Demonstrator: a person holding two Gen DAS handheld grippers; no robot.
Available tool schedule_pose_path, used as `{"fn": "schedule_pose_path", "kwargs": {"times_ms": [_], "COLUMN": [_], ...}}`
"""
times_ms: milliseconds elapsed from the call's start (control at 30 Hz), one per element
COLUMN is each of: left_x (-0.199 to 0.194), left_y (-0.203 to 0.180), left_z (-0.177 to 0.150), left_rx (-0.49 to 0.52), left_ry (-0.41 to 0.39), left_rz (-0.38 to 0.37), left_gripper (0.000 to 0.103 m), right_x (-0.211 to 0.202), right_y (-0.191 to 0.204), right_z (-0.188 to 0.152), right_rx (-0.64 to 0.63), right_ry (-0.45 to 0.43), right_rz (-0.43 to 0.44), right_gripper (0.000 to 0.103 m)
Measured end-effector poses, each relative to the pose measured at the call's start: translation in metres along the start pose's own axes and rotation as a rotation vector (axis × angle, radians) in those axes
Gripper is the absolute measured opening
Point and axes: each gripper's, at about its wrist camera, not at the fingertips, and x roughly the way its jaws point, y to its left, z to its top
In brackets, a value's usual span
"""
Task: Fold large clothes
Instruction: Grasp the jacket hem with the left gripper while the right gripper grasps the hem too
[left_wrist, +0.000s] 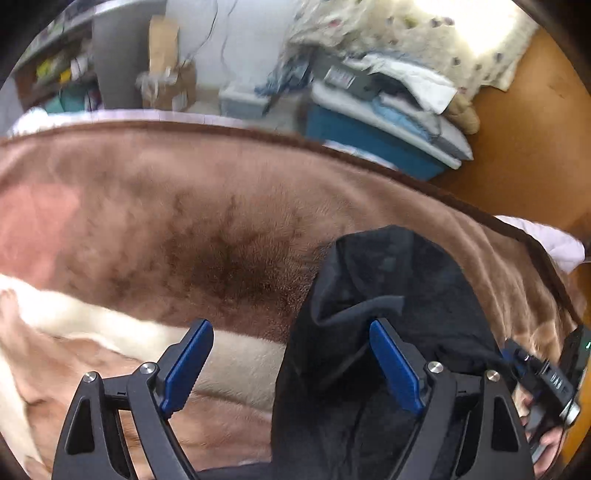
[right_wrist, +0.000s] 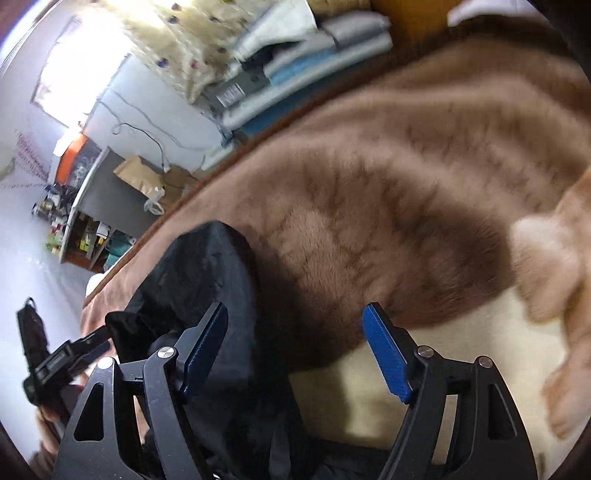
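A black, slightly shiny garment lies crumpled on a brown fleece blanket spread over a bed. My left gripper hangs open above it. Its right pad is over a raised fold of the black cloth and its left pad is over the blanket; nothing is pinched. In the right wrist view the same garment lies at lower left. My right gripper stands open above its edge, the left pad over the cloth and the right pad over the blanket. One left gripper finger reaches the garment's near fold.
Beyond the bed's far edge stand a blue box stacked with folded bedding, a floral cloth, a cardboard box and a grey desk. Orange-brown floor shows at right. A hand holds the other gripper's handle.
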Motion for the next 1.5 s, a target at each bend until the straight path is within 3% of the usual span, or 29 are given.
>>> {"fn": "schedule_pose_path", "kwargs": {"times_ms": [100,200,333,367,433,500,533,600,667,733,800,833,933,1067,1233,1367,1500], "left_x": [0.022,0.036,0.021,0.022,0.031,0.051,0.054,0.064,0.07,0.068,0.063,0.057,0.039,0.006,-0.051,-0.088,-0.123], "left_y": [0.004,0.01,0.021,0.023,0.027,0.022,0.02,0.013,0.008,0.008,0.009,0.01,0.014,0.023,0.015,0.02,0.022], "left_z": [0.004,0.003,0.006,0.009,0.013,0.011,0.01,0.004,-0.005,-0.011,-0.015,-0.016,-0.024,-0.041,-0.075,-0.1,-0.133], "left_rx": [-0.05,-0.104,-0.163,-0.173,-0.208,-0.199,-0.191,-0.163,-0.132,-0.12,-0.09,-0.053,0.025,0.037,0.167,0.141,0.172], "left_ry": [-0.001,0.017,-0.124,-0.123,-0.077,0.021,0.028,0.078,0.124,0.129,0.135,0.121,0.082,0.0,-0.145,-0.206,-0.297], "left_rz": [0.053,0.011,-0.015,-0.013,-0.081,-0.087,-0.093,-0.078,-0.075,-0.082,-0.054,-0.019,0.022,-0.018,-0.036,-0.078,-0.06], "left_gripper": [0.087,0.087,0.087,0.087,0.087,0.087,0.087,0.087,0.073,0.043,0.021,0.013,0.01,0.01,0.01,0.01,0.01], "right_x": [0.018,0.024,0.024,0.025,0.024,0.025,0.024,0.021,0.02,0.017,0.009,0.005,-0.008,-0.029,-0.065,-0.099,-0.128], "right_y": [-0.001,-0.001,0.006,0.006,0.002,-0.003,-0.004,-0.002,0.004,0.013,0.023,0.026,0.036,0.042,0.052,0.069,0.077], "right_z": [-0.001,0.001,-0.001,-0.003,-0.005,-0.006,-0.006,-0.01,-0.014,-0.018,-0.022,-0.023,-0.032,-0.053,-0.082,-0.115,-0.151], "right_rx": [-0.025,-0.004,-0.091,-0.102,-0.103,-0.078,-0.076,-0.107,-0.155,-0.213,-0.278,-0.305,-0.391,-0.477,-0.547,-0.668,-0.715], "right_ry": [0.046,0.091,0.107,0.114,0.11,0.128,0.127,0.119,0.114,0.095,0.064,0.041,-0.022,-0.084,-0.168,-0.258,-0.324], "right_rz": [-0.005,0.035,0.048,0.049,0.054,0.059,0.067,0.065,0.04,0.023,0.0,-0.013,-0.05,-0.089,-0.101,-0.148,-0.173], "right_gripper": [0.075,0.075,0.075,0.075,0.075,0.075,0.075,0.058,0.027,0.02,0.012,0.009,0.007,0.007,0.007,0.007,0.007]}}
